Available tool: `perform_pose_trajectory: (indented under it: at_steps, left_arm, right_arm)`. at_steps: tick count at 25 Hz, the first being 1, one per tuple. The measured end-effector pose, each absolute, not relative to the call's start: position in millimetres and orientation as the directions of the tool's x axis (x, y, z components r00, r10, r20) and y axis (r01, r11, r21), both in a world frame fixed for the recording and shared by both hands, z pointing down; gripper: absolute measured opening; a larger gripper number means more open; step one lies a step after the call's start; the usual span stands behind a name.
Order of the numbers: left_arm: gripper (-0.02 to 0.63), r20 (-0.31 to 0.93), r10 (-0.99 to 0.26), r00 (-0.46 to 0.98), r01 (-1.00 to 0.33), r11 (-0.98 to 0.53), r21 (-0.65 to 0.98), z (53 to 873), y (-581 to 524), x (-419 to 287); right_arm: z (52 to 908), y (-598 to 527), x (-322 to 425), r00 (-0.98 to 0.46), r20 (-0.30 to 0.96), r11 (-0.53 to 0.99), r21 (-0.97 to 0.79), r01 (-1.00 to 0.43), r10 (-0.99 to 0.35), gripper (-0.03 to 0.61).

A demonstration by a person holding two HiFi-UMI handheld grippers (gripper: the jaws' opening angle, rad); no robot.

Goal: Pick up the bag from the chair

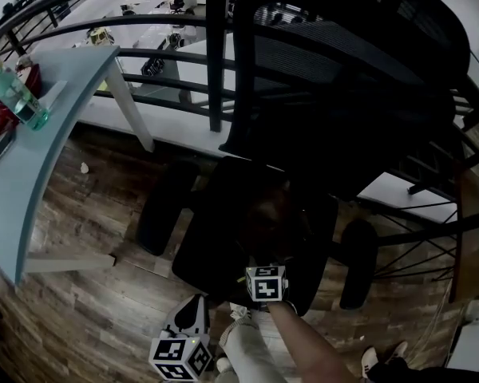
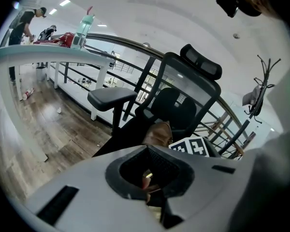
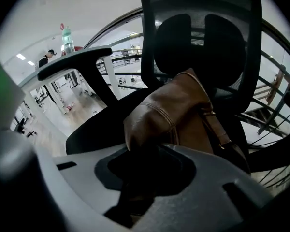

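Bag sits on the chair, slumped on the smooth black seat against the mesh back. It is soft brown leather with stitched seams, a strap and a small metal ring. A shallow pinch could let the limp leather sag and slip. The right gripper is at the bag's near corner and the left gripper is apart from it. I cannot tell whether either's fingers are parted or closed.

A dark wood-plank floor ran under a pale blue curved worktop on white legs at the left and a black mesh-backed chair in the middle. Behind both stood a black metal railing, and past it lay a bright open office with white desks. In the left gripper view the ceiling was white with strip lights, and a coat stand stood at the right.
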State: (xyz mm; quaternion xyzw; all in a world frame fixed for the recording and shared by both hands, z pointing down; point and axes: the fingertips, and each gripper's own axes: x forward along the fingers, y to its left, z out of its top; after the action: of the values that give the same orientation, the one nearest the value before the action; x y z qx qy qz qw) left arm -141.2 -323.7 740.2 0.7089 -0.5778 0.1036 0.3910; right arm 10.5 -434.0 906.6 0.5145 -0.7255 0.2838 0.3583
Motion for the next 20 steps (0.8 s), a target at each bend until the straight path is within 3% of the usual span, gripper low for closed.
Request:
perform_pose_trajectory:
  at_steps: [6,20]
  left_arm:
    - [0.003,0.599,-0.737,0.314,-0.902,-0.036,0.43,726,-310,-139]
    - [0.003,0.558,-0.752,0.35,-0.897,-0.097,0.431,655,-274,-126]
  right_arm:
    - [881,-423,25,-0.183,0.802,0.219,-0.066,-0.973,-0.569,0.028]
    - [792,-371,41,-0.237,0.751,0.116,-0.211,-0.971,-0.617,0.017]
